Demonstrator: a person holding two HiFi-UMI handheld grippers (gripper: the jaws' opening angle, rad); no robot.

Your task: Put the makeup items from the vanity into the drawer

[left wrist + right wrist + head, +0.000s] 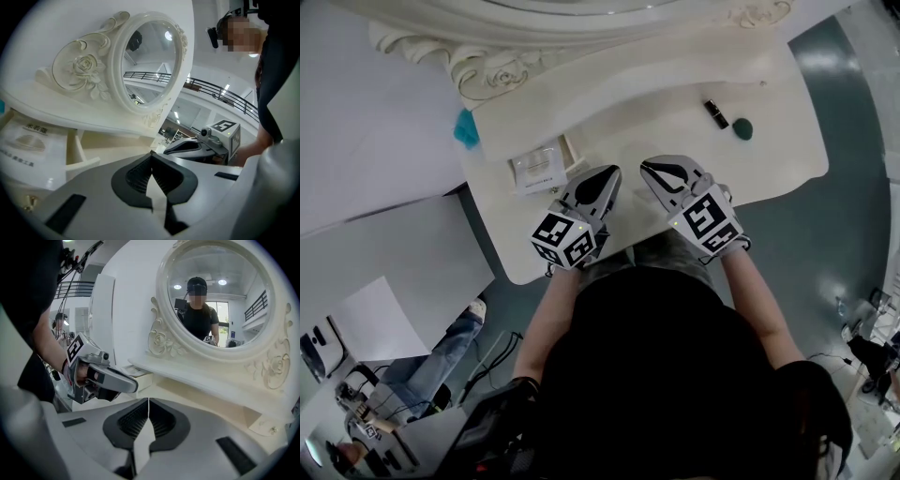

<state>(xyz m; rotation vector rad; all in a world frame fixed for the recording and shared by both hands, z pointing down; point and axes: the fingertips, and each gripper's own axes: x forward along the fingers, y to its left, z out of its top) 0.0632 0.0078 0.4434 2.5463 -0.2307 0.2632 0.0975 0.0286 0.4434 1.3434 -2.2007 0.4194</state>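
A black tube (715, 113) and a teal sponge (742, 128) lie on the cream vanity top (628, 122), far right of both grippers. At the vanity's left a small drawer (75, 151) stands open with a white packet (537, 168) in it. My left gripper (605, 175) is over the front of the top, just right of that drawer, jaws shut and empty (151, 155). My right gripper (652, 168) hovers beside it, also shut on nothing (148, 401). Each gripper shows in the other's view: the right gripper (197, 146) and the left gripper (101, 378).
An ornate oval mirror (220, 296) rises behind the top, with a carved shelf under it. A teal object (467, 128) sits off the vanity's left edge. White panels stand at the left, and a seated person's legs (441, 356) show at the lower left.
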